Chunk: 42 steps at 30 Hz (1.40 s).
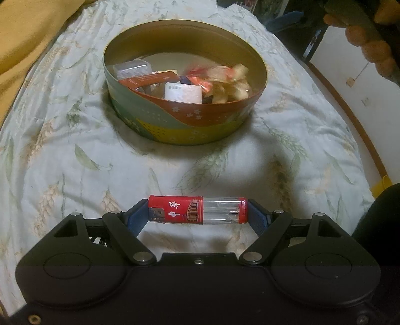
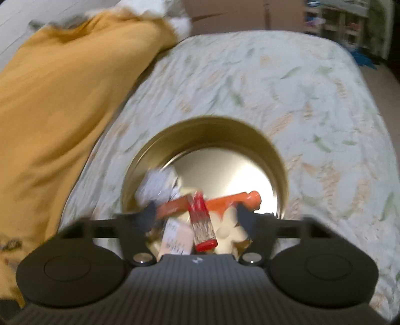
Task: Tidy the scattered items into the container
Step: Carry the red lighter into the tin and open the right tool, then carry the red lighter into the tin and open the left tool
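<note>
A bed (image 1: 75,155) under a pale quilt printed with wheat and leaves fills the room, a mustard-yellow blanket (image 2: 62,105) heaped along one side, cluttered shelves (image 2: 350,22) and a cardboard box (image 2: 237,15) beyond.

Bare bedspread (image 1: 75,155) lies open all around the round tin (image 1: 185,125); its far half is free, its near half crowded, and a mustard blanket (image 2: 62,112) bulks along one edge.

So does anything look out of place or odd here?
One item remains outside the tin: a red lighter, gripped end to end across the left tool over the bedspread. Over the tin, the right tool stands open; that view is blurred.
</note>
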Available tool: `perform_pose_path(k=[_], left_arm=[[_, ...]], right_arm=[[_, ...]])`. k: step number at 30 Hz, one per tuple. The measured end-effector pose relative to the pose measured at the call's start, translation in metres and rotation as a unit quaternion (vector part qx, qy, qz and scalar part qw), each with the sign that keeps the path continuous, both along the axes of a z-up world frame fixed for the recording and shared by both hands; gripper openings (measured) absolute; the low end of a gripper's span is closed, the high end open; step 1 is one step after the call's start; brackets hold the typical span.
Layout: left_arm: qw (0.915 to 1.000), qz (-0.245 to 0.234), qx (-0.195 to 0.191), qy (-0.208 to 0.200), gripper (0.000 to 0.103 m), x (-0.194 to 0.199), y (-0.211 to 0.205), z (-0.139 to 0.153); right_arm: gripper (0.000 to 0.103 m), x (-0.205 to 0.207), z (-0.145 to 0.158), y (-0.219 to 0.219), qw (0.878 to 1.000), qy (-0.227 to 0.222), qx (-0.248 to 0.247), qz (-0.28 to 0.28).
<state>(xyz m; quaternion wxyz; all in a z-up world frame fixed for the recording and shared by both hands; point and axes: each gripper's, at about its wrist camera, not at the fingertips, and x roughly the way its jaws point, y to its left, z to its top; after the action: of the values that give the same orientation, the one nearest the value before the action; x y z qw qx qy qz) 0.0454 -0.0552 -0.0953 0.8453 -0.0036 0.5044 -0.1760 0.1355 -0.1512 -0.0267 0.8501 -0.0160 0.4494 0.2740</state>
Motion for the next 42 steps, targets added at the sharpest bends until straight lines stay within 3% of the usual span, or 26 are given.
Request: perform_pose_path(k=[7,19,30,42], left_arm=[[1.0,0.002,0.002,0.002,0.08,0.0,-0.002,-0.001],[0.9998,0.007,0.012,0.013,0.08,0.001,-0.005,-0.003],[0.999,0.011,0.043,0.007,0.08,-0.001,-0.004,0.0],[0.9974,0.049,0.047,-0.025,0.08,-0.004,0.013,0.017]], right_arm=[[0.099,-0.015,0.003,-0.039,1.0,0.004,0.011,-0.014],[0.103,-0.041,0.002,-0.083,1.0,0.015,0.008,-0.022],[0.103,-0.088,-0.043,-0.099,0.999,0.006,-0.041,-0.004],[0.103,-0.113,-0.084,-0.133,0.999,0.002,-0.034,-0.01]])
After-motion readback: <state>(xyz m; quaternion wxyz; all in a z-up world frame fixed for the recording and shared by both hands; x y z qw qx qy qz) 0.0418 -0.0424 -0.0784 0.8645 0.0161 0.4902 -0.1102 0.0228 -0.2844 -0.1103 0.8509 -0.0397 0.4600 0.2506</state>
